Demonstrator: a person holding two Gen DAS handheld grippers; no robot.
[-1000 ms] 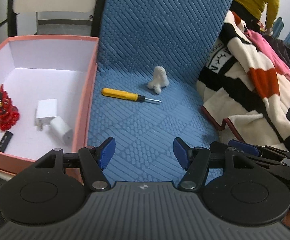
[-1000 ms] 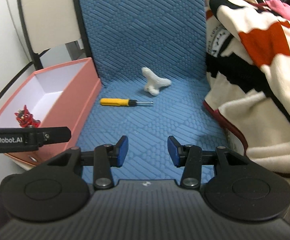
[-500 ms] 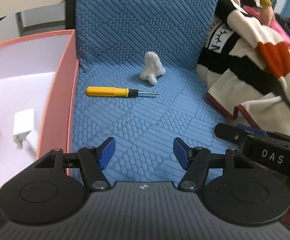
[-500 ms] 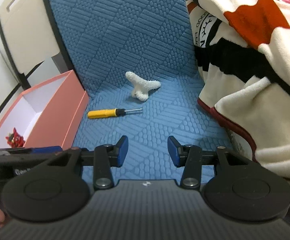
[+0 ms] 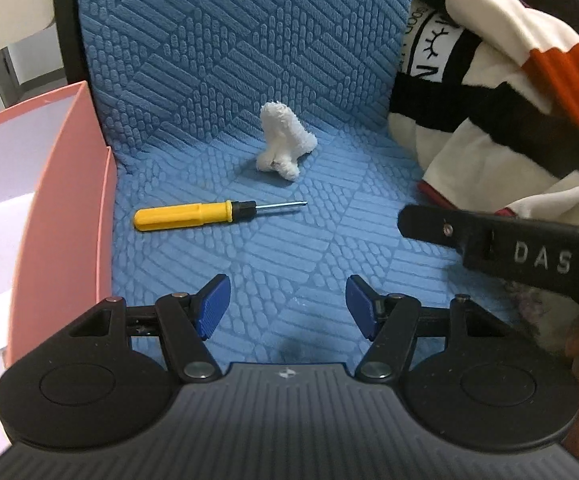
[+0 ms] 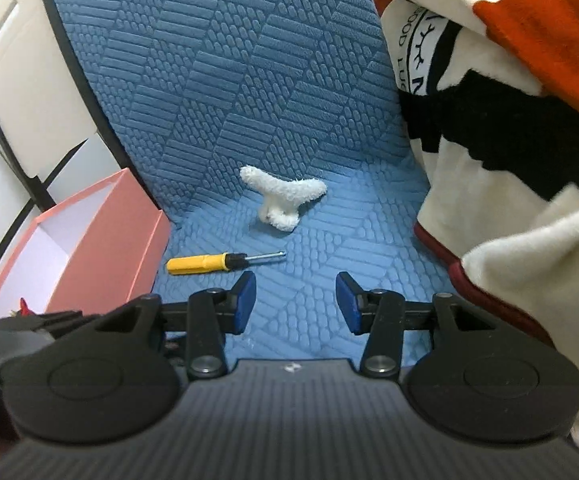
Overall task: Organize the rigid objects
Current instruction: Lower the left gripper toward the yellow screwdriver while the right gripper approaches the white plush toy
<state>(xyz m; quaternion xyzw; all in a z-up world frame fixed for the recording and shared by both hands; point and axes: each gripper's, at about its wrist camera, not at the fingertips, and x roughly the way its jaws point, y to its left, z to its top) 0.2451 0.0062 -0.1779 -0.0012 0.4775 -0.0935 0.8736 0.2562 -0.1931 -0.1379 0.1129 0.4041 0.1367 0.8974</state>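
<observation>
A yellow-handled screwdriver point(image 5: 193, 216) lies on the blue textured seat point(image 5: 289, 240), tip to the right; it also shows in the right wrist view point(image 6: 209, 263). A white fuzzy coral-like piece point(image 5: 283, 148) stands behind it, also seen in the right wrist view point(image 6: 283, 196). My left gripper point(image 5: 283, 306) is open and empty, just in front of the screwdriver. My right gripper point(image 6: 295, 300) is open and empty, close behind the screwdriver's shaft. The right gripper's side shows at the right of the left wrist view point(image 5: 529, 252).
A pink box point(image 5: 65, 208) stands at the left of the seat; it also appears in the right wrist view point(image 6: 109, 248), with a red item partly visible inside. A striped blanket point(image 6: 509, 120) is piled at the right. A white chair stands behind the box.
Both grippers moved forward and lower toward the screwdriver and the white piece. The pink box has slid toward the left edge of the left view. Both stay open.
</observation>
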